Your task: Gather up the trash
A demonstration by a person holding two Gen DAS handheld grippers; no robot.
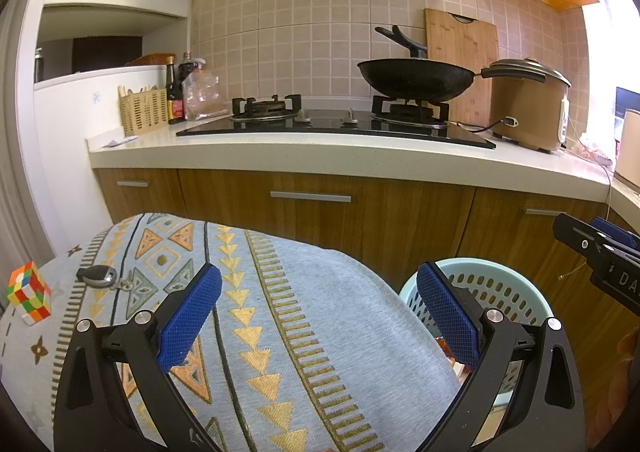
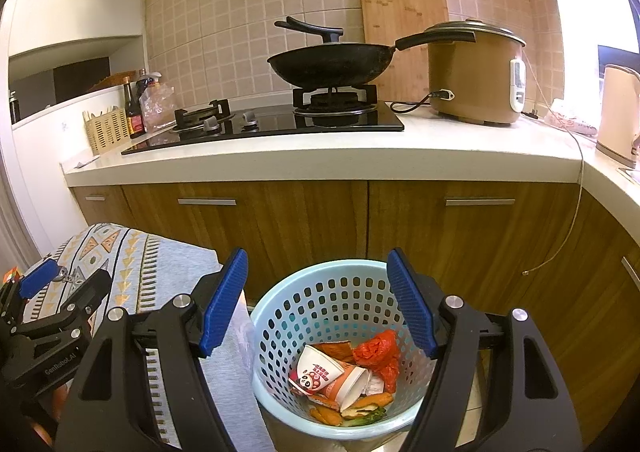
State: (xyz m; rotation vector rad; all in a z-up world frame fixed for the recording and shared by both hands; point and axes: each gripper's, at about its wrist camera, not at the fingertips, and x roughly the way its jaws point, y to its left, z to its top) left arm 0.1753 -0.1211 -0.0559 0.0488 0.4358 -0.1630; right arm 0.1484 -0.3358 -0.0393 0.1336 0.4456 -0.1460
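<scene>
A light blue perforated trash basket (image 2: 280, 316) stands on the floor beside a table with a patterned grey cloth (image 1: 320, 312). Inside it lie a paper cup (image 2: 320, 370), a red plastic bag (image 2: 380, 352) and orange food scraps (image 2: 372, 400). My right gripper (image 2: 318, 304) is open and empty, held just above the basket. My left gripper (image 1: 318, 312) is open and empty above the cloth, with the basket (image 1: 500, 292) to its right. The right gripper (image 1: 600, 252) shows at the right edge of the left wrist view.
A Rubik's cube (image 1: 28, 294) and a car key (image 1: 100, 278) lie on the cloth at the left. Behind is a kitchen counter (image 1: 320, 151) with a hob, a black wok (image 1: 416, 77), a rice cooker (image 1: 528, 107) and wooden cabinets (image 2: 300, 219).
</scene>
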